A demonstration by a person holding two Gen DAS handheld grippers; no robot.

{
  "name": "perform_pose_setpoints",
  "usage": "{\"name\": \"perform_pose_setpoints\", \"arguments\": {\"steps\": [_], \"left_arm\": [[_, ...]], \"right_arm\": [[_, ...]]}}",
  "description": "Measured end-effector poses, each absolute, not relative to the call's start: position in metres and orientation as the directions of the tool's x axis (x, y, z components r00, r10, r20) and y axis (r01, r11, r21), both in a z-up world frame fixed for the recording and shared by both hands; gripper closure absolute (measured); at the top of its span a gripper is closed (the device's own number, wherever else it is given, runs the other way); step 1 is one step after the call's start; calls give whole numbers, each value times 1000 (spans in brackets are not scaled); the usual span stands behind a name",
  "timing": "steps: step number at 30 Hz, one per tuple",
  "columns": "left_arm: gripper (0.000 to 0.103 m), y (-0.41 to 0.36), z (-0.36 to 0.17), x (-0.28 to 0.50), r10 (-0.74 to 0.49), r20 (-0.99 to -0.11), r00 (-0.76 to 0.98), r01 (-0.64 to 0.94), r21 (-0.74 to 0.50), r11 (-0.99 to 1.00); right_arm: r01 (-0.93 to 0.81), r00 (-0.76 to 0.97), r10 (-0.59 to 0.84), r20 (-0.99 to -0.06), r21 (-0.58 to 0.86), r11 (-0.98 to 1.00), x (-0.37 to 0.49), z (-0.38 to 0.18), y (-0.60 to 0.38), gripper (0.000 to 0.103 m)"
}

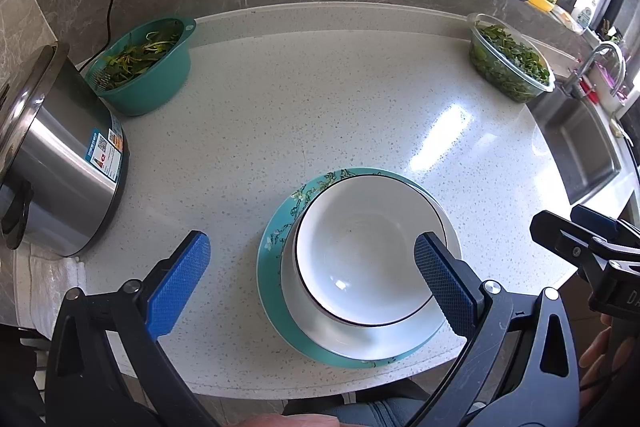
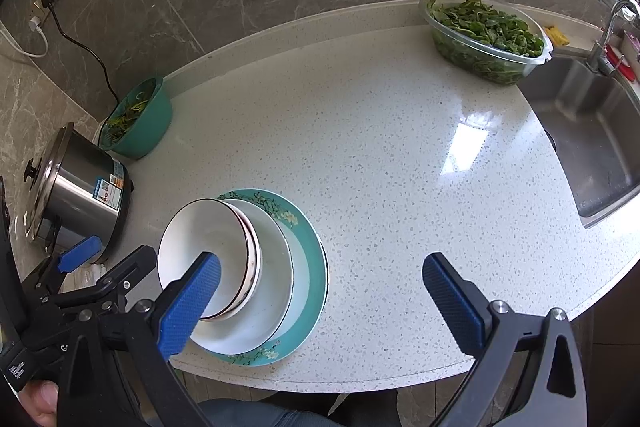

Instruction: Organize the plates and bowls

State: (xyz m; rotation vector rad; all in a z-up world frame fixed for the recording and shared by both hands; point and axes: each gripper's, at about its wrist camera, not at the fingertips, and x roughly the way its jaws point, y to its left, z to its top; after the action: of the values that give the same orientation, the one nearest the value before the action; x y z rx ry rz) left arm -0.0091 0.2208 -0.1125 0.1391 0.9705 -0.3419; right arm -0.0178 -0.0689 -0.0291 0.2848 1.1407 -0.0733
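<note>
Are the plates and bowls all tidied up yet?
Nearly, it looks like. The white bowls sit nested in a white dish on the teal plate, one neat stack. The left gripper and right gripper are both open, holding nothing. No loose dishes show on the counter.

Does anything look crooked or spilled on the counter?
Nothing is spilled or broken. The white bowls are stacked in a white dish on the teal plate, but they sit off-centre, pushed toward the pot side. Both grippers are open and hold nothing.
</note>
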Motion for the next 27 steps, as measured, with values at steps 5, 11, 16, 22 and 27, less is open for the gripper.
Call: {"name": "perform_pose_setpoints", "arguments": {"steps": [5, 11, 16, 22, 27], "left_arm": [[0, 220, -114, -6, -216, -830, 514, 341, -34, 940], [0, 219, -116, -3, -211, -834, 511, 334, -34, 942], [0, 218, -117, -4, -207, -835, 510, 331, -32, 943], [0, 218, -118, -3, -206, -835, 510, 330, -31, 943], [0, 217, -118, -4, -203, -836, 511, 327, -29, 945]], "right_arm": [[198, 414, 90, -906, 186, 963, -14, -30, -70, 0], [197, 412, 91, -907, 186, 963, -12, -31, -69, 0], [198, 412, 91, -907, 186, 962, -12, -31, -68, 0], [196, 410, 92, -907, 186, 963, -11, -31, -69, 0], [197, 410, 91, -907, 186, 963, -11, -31, -69, 0]]}}
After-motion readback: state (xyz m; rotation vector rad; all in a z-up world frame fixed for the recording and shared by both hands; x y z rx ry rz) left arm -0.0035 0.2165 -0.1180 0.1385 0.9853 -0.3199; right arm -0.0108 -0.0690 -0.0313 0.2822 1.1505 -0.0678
